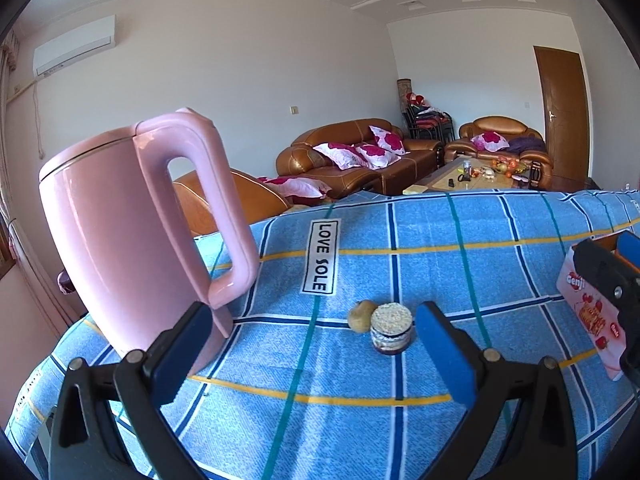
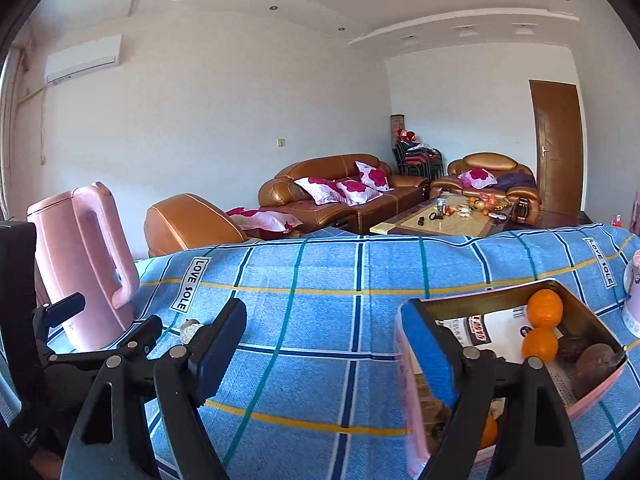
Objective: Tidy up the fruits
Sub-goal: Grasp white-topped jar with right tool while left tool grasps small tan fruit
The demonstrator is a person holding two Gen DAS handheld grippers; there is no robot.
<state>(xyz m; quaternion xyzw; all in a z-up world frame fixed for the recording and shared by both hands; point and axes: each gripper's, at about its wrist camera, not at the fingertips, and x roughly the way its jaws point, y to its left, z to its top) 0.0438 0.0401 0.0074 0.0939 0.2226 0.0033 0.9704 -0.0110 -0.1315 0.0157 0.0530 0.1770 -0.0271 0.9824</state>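
A small yellow-brown fruit [image 1: 361, 315] lies on the blue checked cloth [image 1: 360, 380], touching a small round jar [image 1: 391, 328] with a pale grainy top. My left gripper [image 1: 314, 354] is open and empty, the fruit and jar just beyond its fingertips. A pink box [image 2: 516, 360] at the right holds two oranges [image 2: 544, 309], dark round fruits [image 2: 594, 362] and a printed packet. My right gripper [image 2: 324, 352] is open and empty, its right finger [image 2: 430, 354] in front of the box's left wall. The box also shows in the left wrist view [image 1: 592, 316].
A tall pink kettle [image 1: 132, 232] stands at the left of the table, close to my left finger. It shows in the right wrist view [image 2: 84, 264] too. A pale pink cup [image 2: 634, 296] sits at the far right edge. Sofas and a coffee table lie beyond.
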